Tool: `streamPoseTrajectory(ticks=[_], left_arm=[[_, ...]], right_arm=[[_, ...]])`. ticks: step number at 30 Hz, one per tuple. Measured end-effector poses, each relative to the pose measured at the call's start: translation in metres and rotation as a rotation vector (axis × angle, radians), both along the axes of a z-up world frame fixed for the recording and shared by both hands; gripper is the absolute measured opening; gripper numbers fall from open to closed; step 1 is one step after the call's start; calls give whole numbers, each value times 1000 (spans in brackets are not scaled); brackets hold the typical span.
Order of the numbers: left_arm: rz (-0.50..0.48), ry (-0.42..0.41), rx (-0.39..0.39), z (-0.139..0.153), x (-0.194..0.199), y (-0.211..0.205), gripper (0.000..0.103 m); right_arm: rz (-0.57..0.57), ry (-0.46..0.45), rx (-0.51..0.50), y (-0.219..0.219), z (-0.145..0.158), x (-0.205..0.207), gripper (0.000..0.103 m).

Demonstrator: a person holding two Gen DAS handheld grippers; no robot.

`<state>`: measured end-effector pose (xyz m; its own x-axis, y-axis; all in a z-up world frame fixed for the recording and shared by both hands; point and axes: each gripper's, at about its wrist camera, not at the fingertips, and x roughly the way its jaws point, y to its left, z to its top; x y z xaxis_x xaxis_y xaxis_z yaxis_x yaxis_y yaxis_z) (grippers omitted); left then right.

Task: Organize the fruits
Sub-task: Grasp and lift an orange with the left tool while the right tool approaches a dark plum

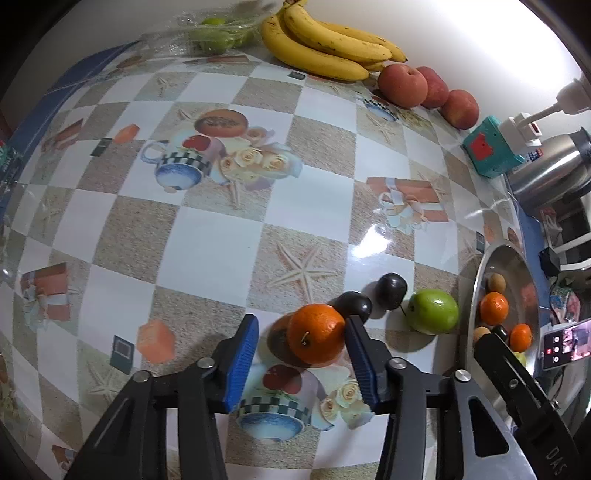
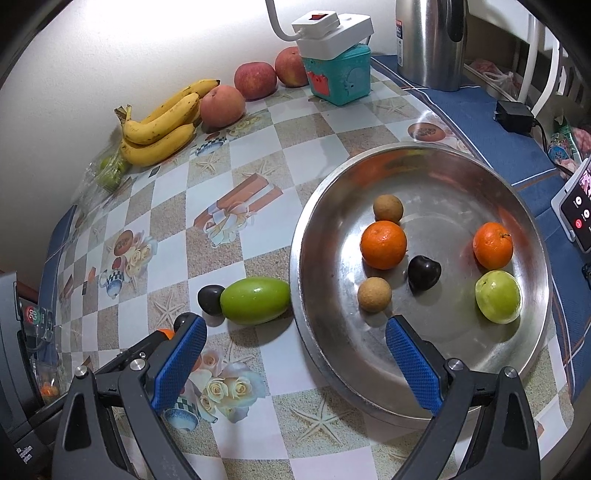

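An orange [image 1: 317,334] rests on the tablecloth between the blue pads of my left gripper [image 1: 301,325]. The right pad sits against the orange and a gap shows at the left pad, so the jaws stand open around it. Just behind lie two dark plums [image 1: 391,290] and a green fruit [image 1: 434,310]. My right gripper [image 2: 295,325] is open and holds nothing, hovering over the near rim of the steel bowl [image 2: 306,295]. The bowl holds two oranges [image 2: 383,244], a plum [image 2: 424,273], a green fruit [image 2: 498,297] and two small brown fruits [image 2: 373,294].
Along the back wall lie bananas [image 1: 325,40], three red apples [image 1: 402,85] and a bag of green fruit [image 1: 214,35]. A teal box [image 1: 487,147] with a power strip, a steel kettle [image 1: 546,170] and a phone [image 1: 565,343] stand to the right.
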<state>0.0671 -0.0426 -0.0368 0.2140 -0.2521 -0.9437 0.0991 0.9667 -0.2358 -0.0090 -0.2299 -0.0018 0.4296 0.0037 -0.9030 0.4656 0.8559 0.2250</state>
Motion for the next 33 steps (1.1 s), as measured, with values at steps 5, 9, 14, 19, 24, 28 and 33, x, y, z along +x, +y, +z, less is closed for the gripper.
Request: streamPoseTrajectory(ticks=[5,9,14,19,24,28,33], left_arm=[[-19,16,-9,-3,-2,-5,41],[-24,14,-11,-2,-2,-9,37],[-17,7,-18,0,-2,-7,36],[0,-12,-37,7,0,0,36],[38,-46,-30,16,2,10,36],[81,-85,-1,25,5,22,36],[139,-114,25,30,10,40,36]], right_arm=[[0,1,-1,1,0,0,98],[0,0,0,1,0,0,98],[0,1,-1,1,0,0,98],[3,-2,-2,2,1,0,98],[25,-16,-8,7,4,2,98],[48,-18,-20,14,5,5,98],[72,-29,-26,21,7,8,98]])
